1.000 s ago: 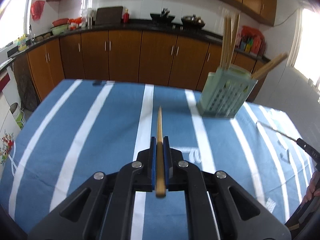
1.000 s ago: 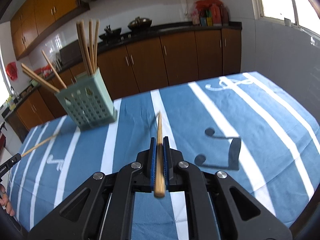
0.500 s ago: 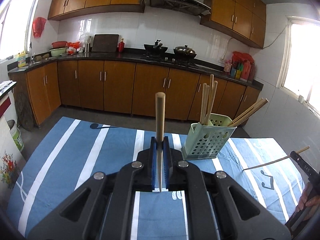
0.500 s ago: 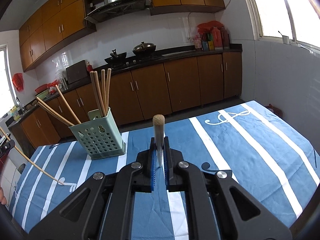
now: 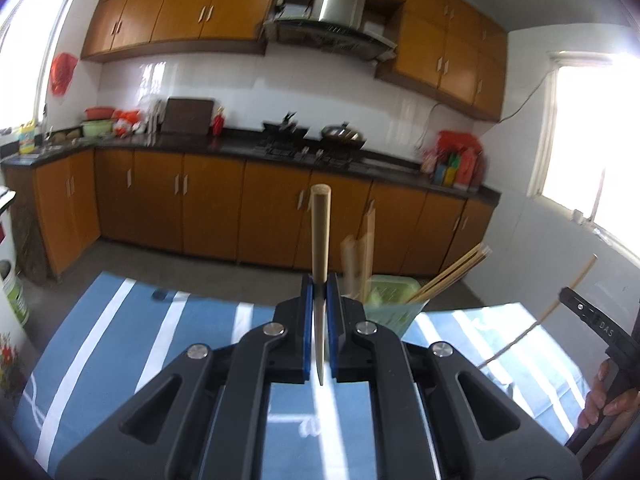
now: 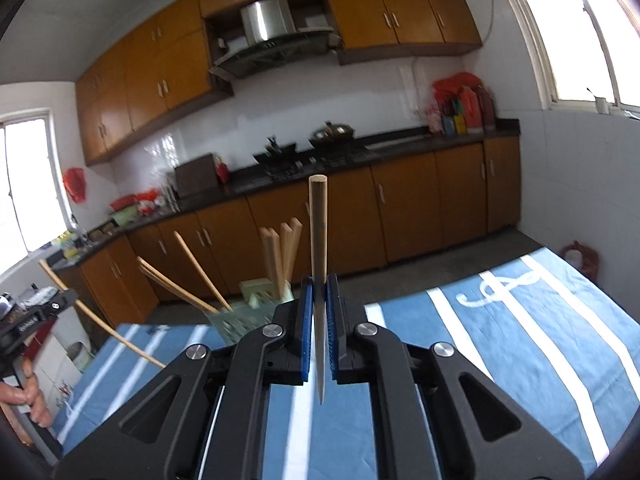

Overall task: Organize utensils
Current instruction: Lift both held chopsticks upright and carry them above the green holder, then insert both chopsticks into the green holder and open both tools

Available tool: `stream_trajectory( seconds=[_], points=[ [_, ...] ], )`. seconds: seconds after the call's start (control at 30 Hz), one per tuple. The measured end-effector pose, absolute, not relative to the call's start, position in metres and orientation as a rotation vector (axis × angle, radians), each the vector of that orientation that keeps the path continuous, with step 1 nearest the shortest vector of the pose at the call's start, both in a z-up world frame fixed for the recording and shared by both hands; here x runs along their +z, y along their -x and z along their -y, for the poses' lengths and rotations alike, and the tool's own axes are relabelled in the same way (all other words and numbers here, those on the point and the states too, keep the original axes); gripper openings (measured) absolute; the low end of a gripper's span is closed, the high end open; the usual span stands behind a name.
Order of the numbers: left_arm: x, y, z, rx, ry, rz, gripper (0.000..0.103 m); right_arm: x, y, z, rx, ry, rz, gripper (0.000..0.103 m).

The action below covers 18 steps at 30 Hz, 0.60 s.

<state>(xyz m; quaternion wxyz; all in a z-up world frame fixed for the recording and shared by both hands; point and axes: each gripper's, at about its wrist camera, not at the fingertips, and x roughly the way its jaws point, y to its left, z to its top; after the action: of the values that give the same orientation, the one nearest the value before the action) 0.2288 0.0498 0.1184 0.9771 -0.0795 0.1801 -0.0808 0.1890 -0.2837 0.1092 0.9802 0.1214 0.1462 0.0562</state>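
Left tool (image 5: 320,292) clamped on a round tan wooden chopstick (image 5: 320,236), blunt end up. Right tool (image 6: 319,292) likewise grips its own wooden chopstick (image 6: 318,232). Pale green perforated plastic holder (image 6: 256,300) stands on the blue-and-white striped tabletop (image 6: 520,340), several sticks inside.

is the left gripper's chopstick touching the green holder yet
Apart. In the right wrist view the left gripper's chopstick hangs in the air well left of the green holder, with open space between them.
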Motion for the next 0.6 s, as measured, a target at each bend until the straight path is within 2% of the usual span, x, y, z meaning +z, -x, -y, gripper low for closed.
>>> stream_trajectory(
  seconds=[0.23, 0.6],
  points=[
    [0.165, -0.239, -0.017, -0.205, 0.178, -0.25, 0.008, 0.148, -0.203, 0.262, 0.169, -0.237, -0.195, 0.007],
    [0.195, -0.294, 0.018, -0.152, 0.201, -0.15, 0.008, 0.156, -0.251, 0.24, 0.185, -0.227, -0.158, 0.007]
  ],
)
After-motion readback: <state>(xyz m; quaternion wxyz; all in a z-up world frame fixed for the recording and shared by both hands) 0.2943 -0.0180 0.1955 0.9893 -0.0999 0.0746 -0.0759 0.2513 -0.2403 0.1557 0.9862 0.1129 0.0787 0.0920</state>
